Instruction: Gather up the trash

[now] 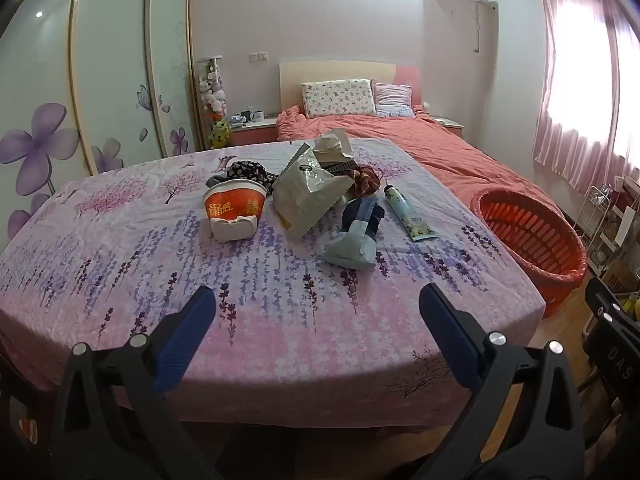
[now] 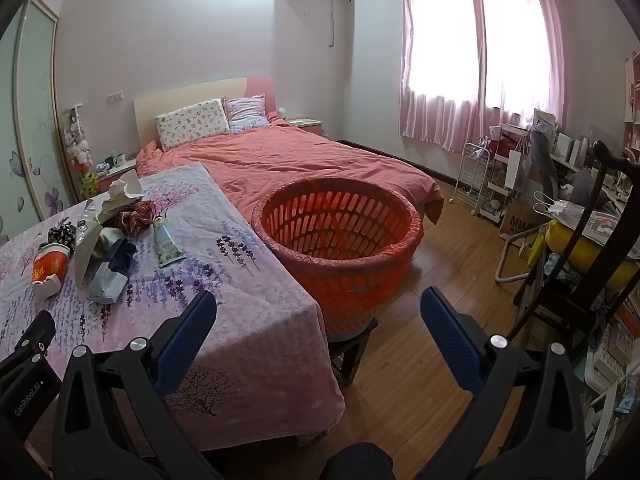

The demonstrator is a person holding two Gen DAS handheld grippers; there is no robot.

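1. Trash lies in a loose cluster on the far middle of the table [image 1: 120,280], which is covered with a lavender-print cloth; nothing has been picked up, so I judge the task to be at its very start.
2. Leftmost in the cluster, the instant-noodle cup [image 1: 234,212] lies tipped on its side, its base toward the camera and its mouth toward the far edge.
3. Just right of it, the large beige snack bag [image 1: 308,196] leans partly upright, torn mouth up, with a crumpled tissue [image 1: 332,146] behind its top.
4. Next, the pale blue wrapper [image 1: 352,244] lies flat nearest the camera, its long axis running from near-left to far-right.
5. Further right, the floral tube [image 1: 408,216] lies flat with its dark cap toward the far side and its crimped end toward the near-right edge.
6. Well right of the cluster, the orange basket [image 2: 340,240], lined with a red bag, stands on a stool just beside the table edge and looks empty.
7. Left gripper [image 1: 318,308] hovers over the near part of the cloth, jaws spread wide and holding nothing.
8. Right gripper [image 2: 318,312] is likewise spread and empty, aimed between table corner and basket.
9. The next move probably calls for reaching forward to the blue wrapper or tube and closing across its narrow width.
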